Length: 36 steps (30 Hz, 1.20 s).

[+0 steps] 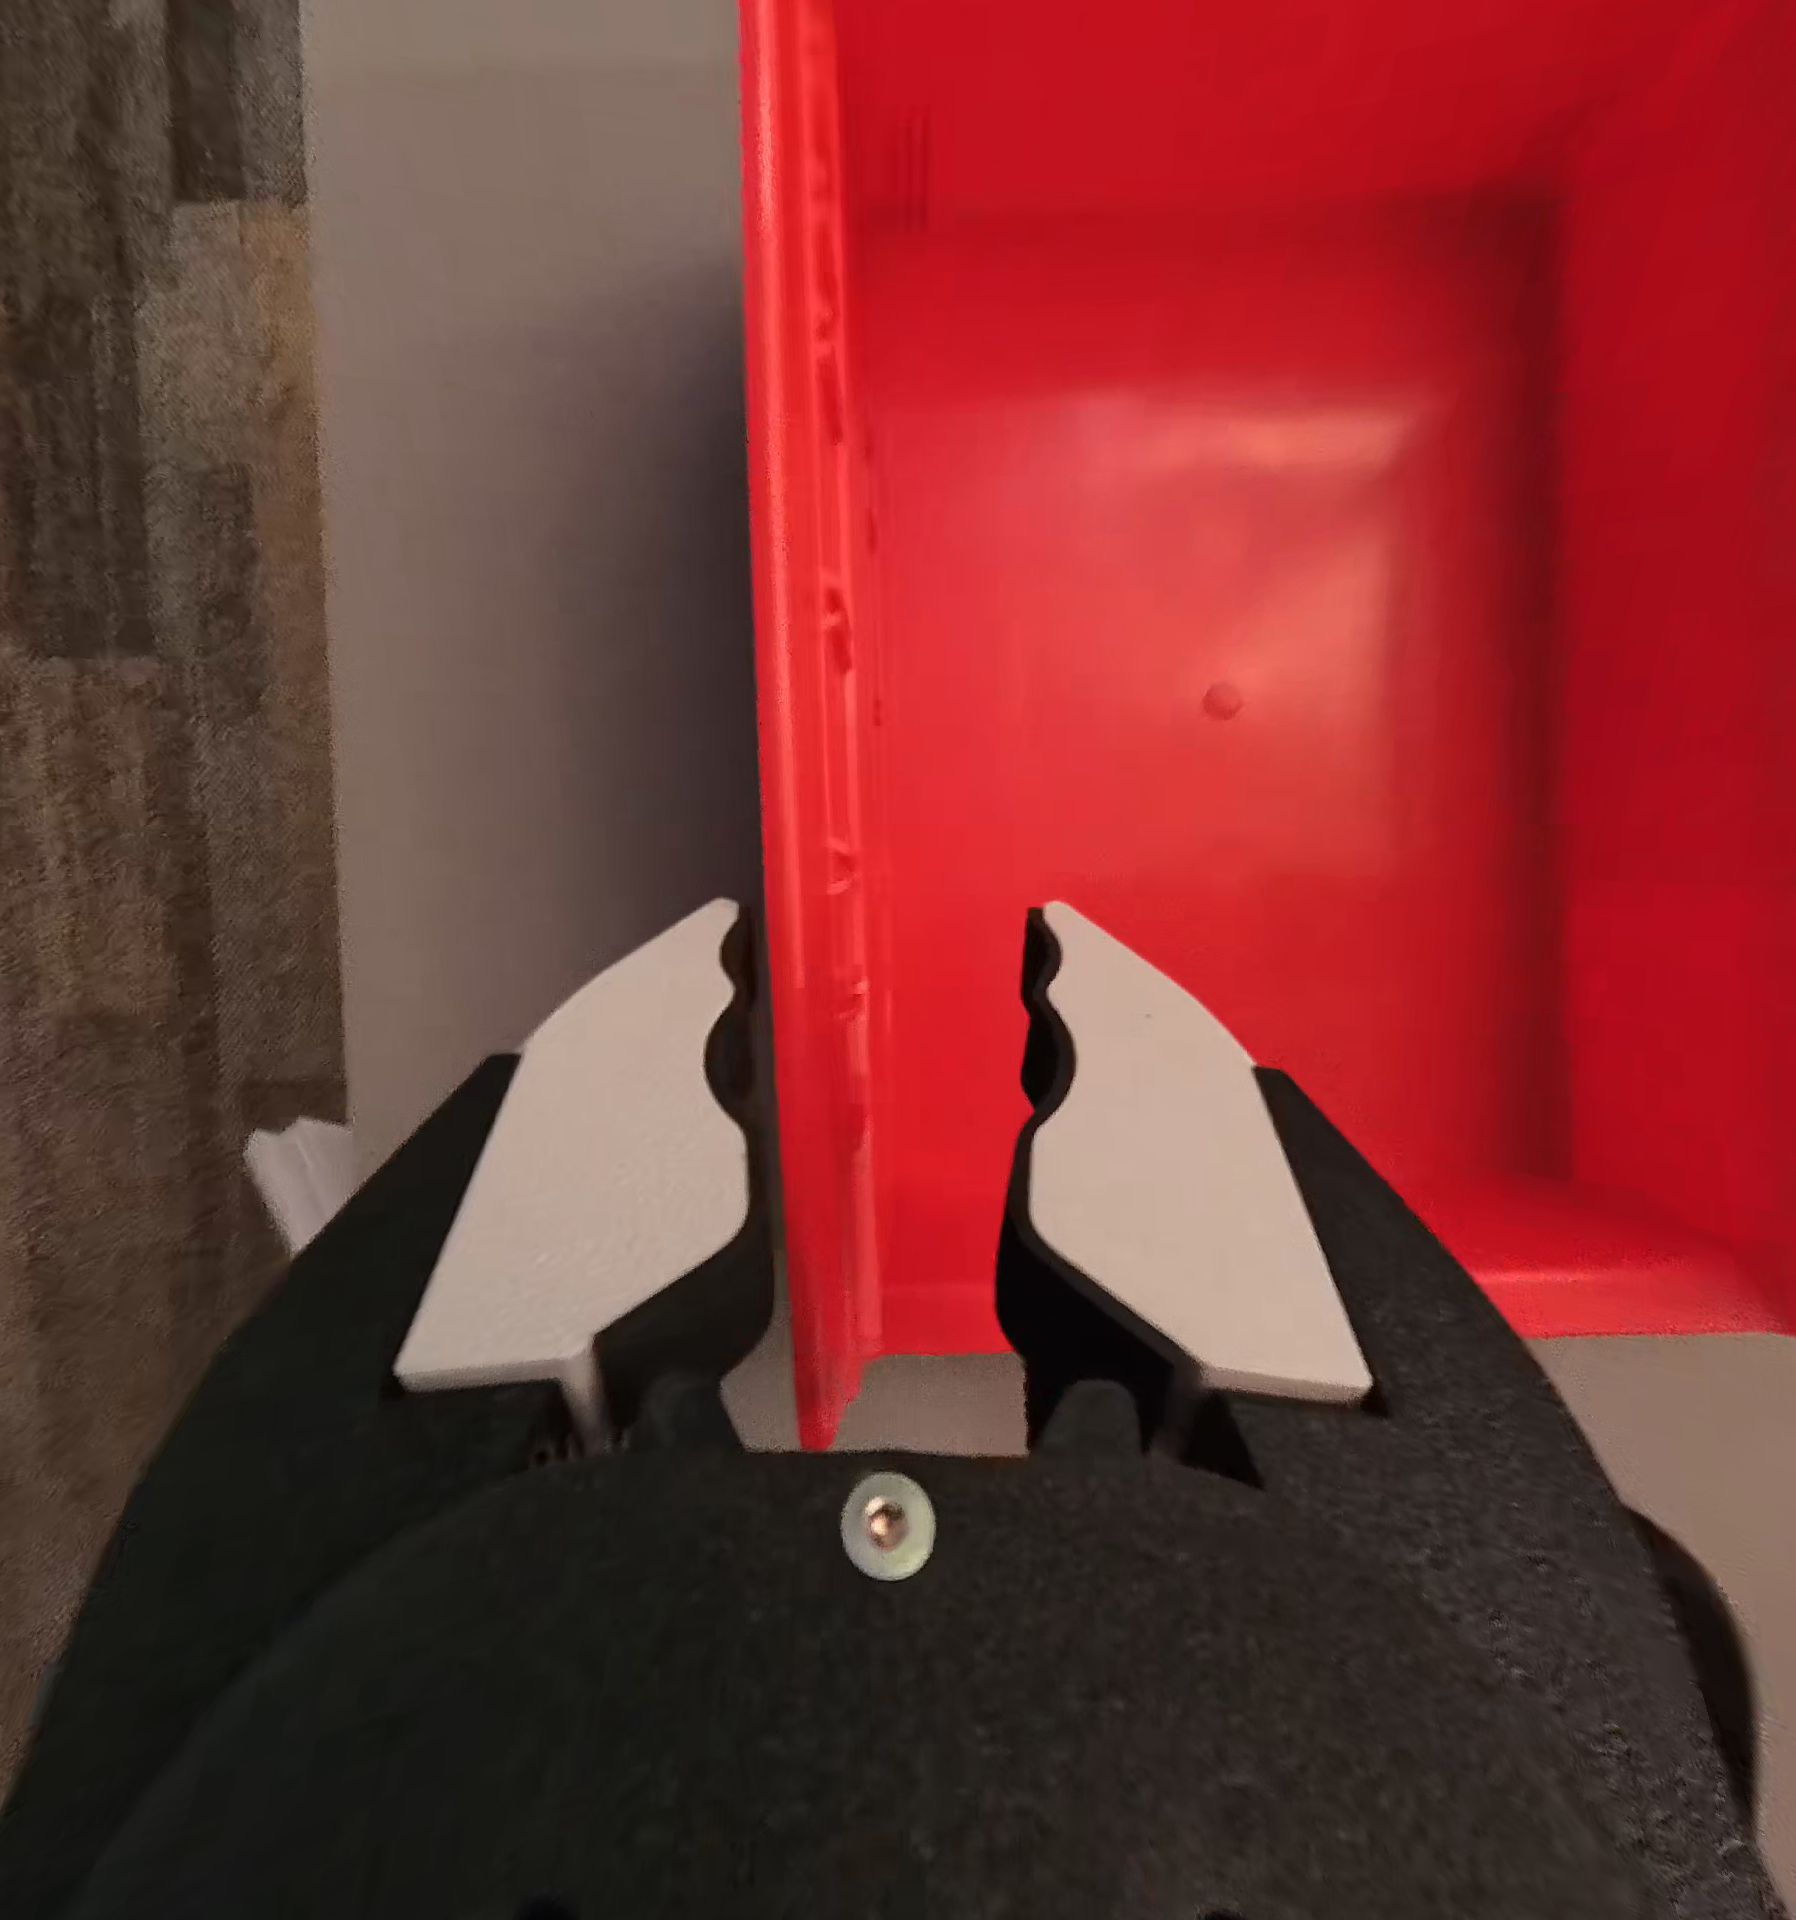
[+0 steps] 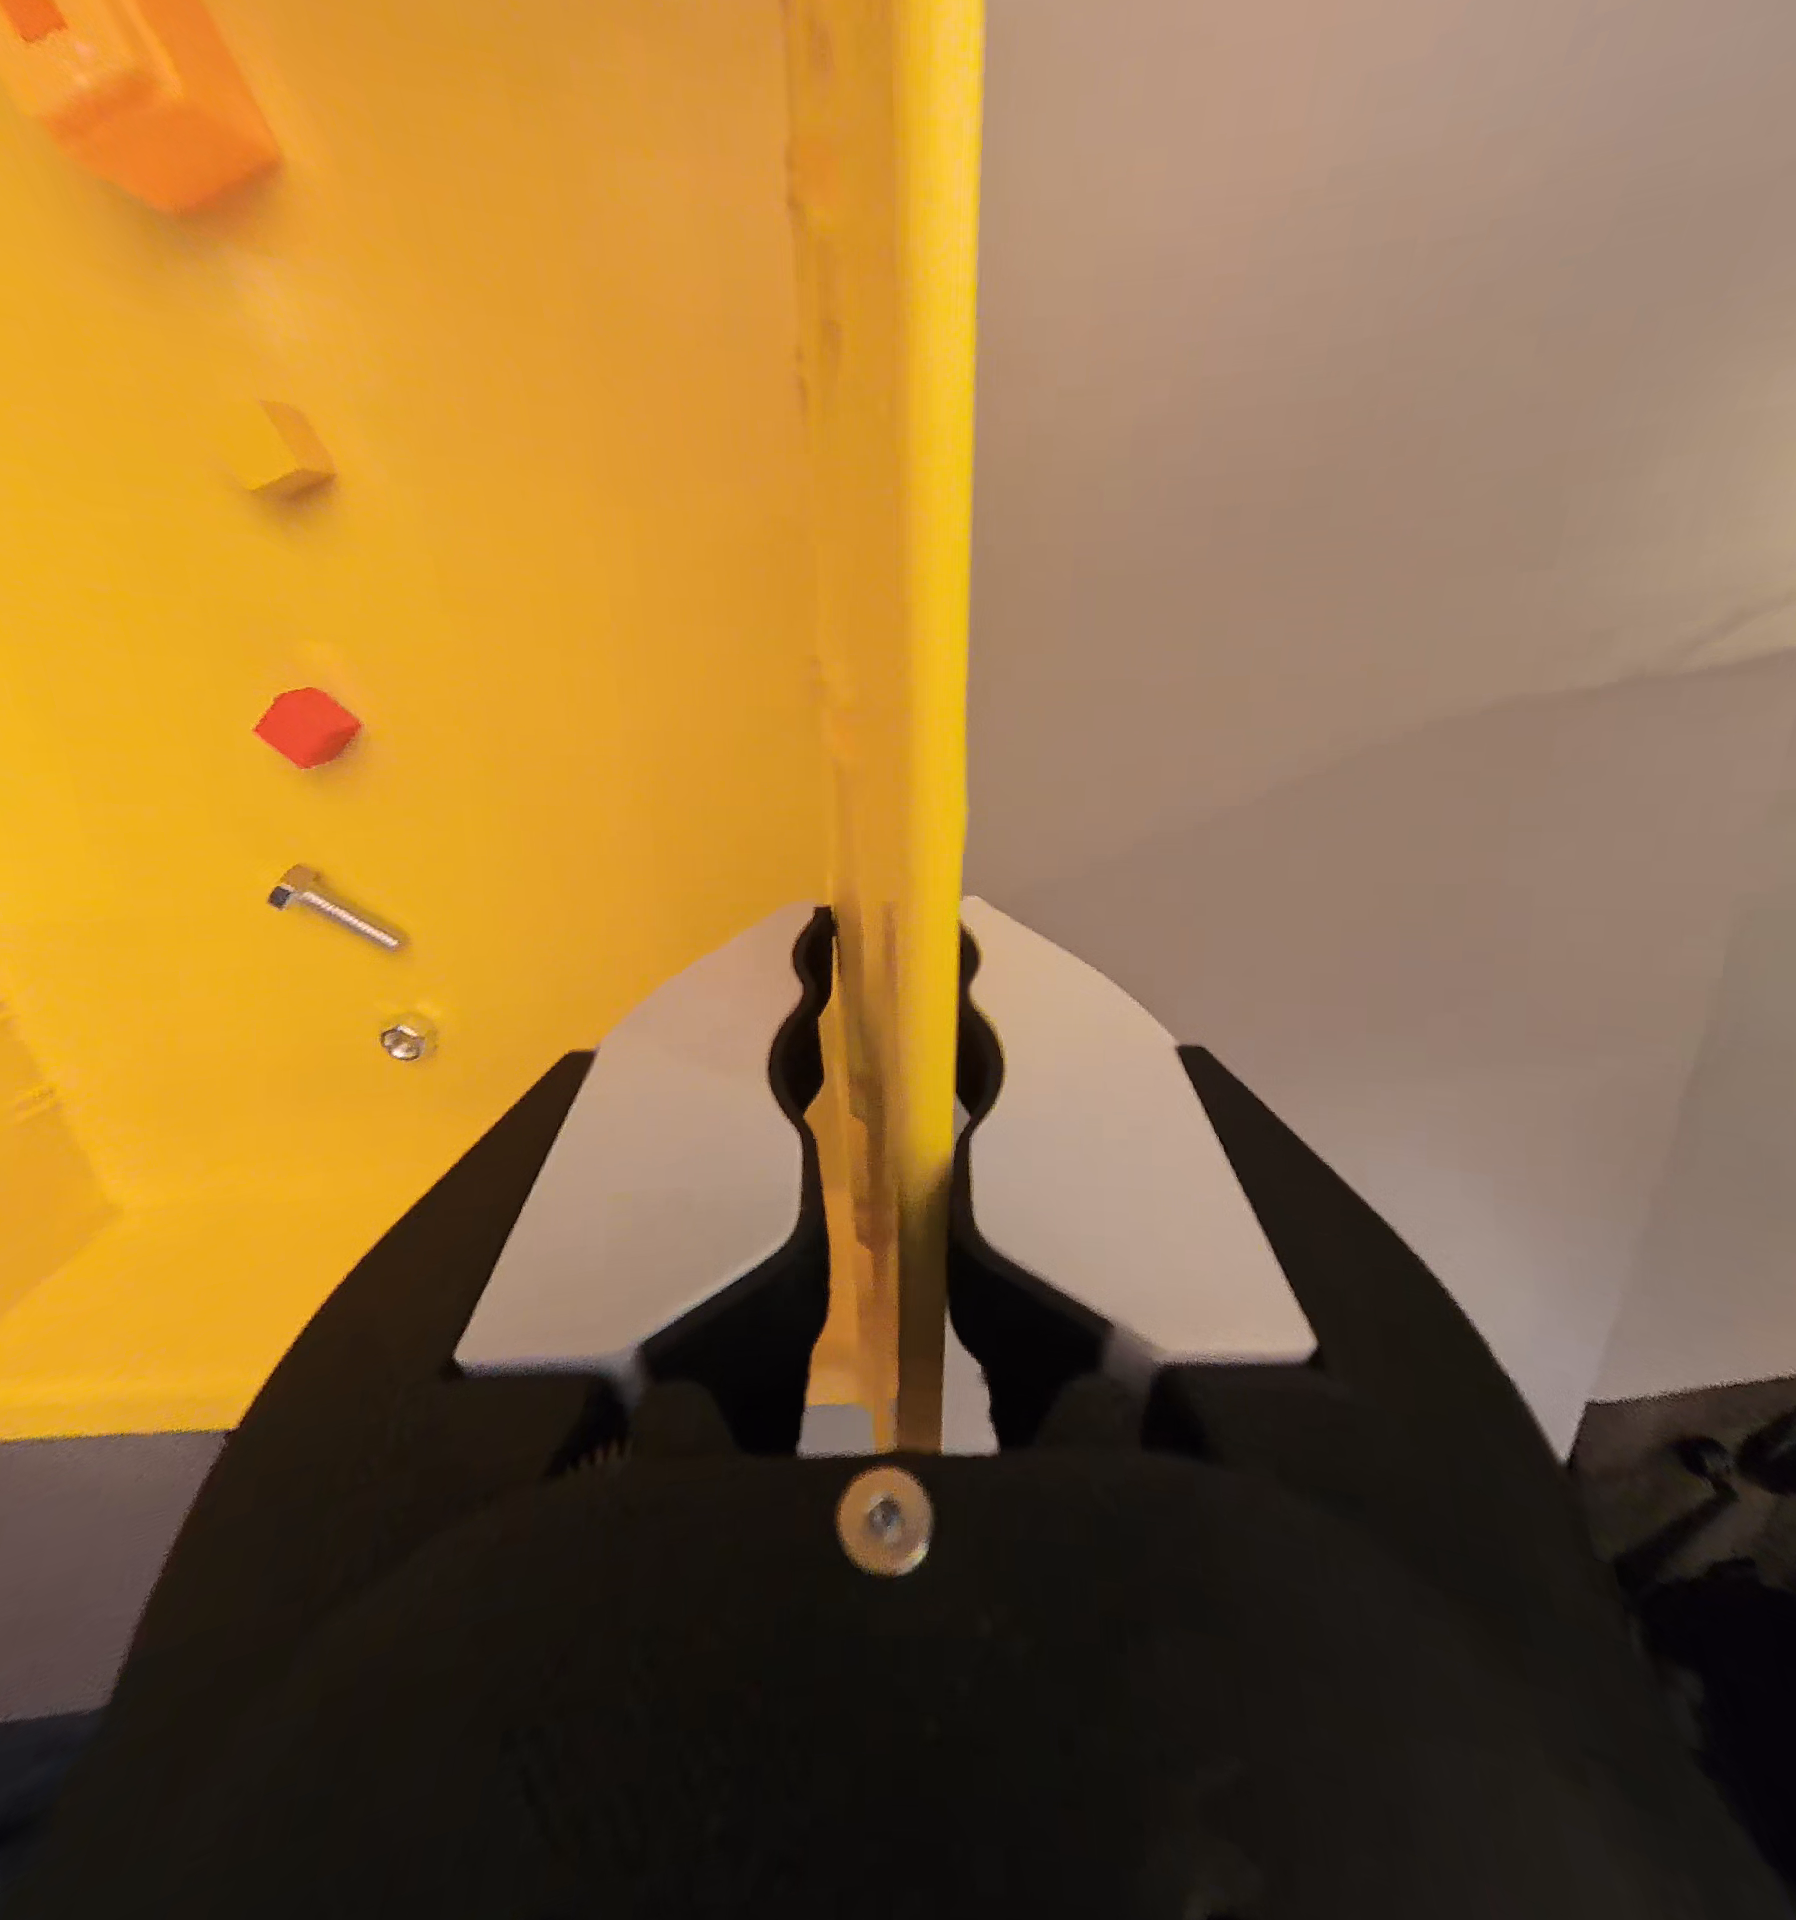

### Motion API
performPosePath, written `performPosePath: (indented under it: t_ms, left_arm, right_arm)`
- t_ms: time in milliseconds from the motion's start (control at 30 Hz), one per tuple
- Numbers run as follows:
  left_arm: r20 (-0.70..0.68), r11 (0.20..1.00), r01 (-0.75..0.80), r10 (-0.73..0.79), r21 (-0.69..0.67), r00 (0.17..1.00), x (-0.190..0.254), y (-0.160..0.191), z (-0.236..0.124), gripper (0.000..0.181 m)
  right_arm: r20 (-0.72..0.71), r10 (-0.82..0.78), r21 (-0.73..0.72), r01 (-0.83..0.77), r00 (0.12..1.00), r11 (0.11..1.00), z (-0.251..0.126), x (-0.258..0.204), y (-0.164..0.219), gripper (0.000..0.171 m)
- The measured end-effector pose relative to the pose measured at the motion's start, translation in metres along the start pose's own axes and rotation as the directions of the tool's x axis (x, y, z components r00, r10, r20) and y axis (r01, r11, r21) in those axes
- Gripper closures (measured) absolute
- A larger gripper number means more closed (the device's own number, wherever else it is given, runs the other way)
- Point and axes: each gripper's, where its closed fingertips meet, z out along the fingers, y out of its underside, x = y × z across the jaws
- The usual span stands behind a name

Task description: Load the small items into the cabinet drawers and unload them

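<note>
2 grippers, left gripper (image 1: 886,914) straddling red drawer (image 1: 1289,623), right gripper (image 2: 896,920) clamping yellow drawer (image 2: 904,520)

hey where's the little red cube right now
In the right wrist view, the red cube lies on the yellow drawer's floor, left of the gripped wall, between the yellow cube and the bolt.

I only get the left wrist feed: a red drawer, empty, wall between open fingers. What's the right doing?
Observer: The right gripper is shut on the wall of a yellow drawer.
Operator: Anything in that one?
Observer: Yes: a bolt, a nut, a red cube and a yellow cube lie on its floor.
Operator: That all?
Observer: An orange block sits at the far end, cut off by the frame.
</note>
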Motion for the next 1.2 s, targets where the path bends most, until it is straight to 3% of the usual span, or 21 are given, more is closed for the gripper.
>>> performPosePath:
  t_ms: [100,167,233,333,567,767,1033,1200]
  left_arm:
    - [0.072,1.0,-0.016,0.016,-0.009,0.997,-0.014,0.0,0.009,0.155]
    - [0.025,0.999,0.008,-0.007,-0.036,1.0,-0.01,0.006,0.016,0.166]
    - [0.003,0.993,0.021,-0.02,-0.119,1.0,-0.01,0.02,0.024,0.168]
    - [-0.063,0.991,0.049,-0.057,-0.124,0.996,-0.004,0.022,0.024,0.173]
    - [-0.155,0.989,0.105,-0.121,-0.107,0.98,0.0,0.02,0.024,0.176]
    - [-0.189,0.986,0.132,-0.15,-0.105,0.971,0.003,0.023,0.02,0.177]
    - [-0.26,0.983,0.18,-0.186,-0.045,0.948,-0.008,0.03,-0.006,0.173]
    - [-0.23,0.981,0.192,-0.191,-0.02,0.954,-0.018,0.034,-0.017,0.173]
  right_arm:
    - [0.001,0.004,-0.031,-0.004,1.0,1.0,0.002,-0.001,-0.003,0.149]
    - [0.038,0.038,-0.047,-0.037,0.999,0.998,0.003,-0.004,-0.005,0.153]
    - [0.115,0.052,-0.062,-0.045,0.992,0.997,0.005,-0.009,-0.006,0.161]
    - [0.209,0.06,-0.08,-0.044,0.976,0.996,0.005,-0.014,-0.003,0.165]
    - [0.256,0.025,-0.054,-0.011,0.966,0.998,0.001,-0.016,0.014,0.166]
    - [0.264,0.0,-0.005,0.002,0.964,1.0,-0.026,-0.011,0.029,0.167]
    - [0.218,-0.094,-0.057,0.108,0.971,0.992,-0.072,-0.003,0.097,0.167]
    - [0.245,-0.201,-0.13,0.238,0.948,0.962,-0.086,-0.028,0.158,0.167]
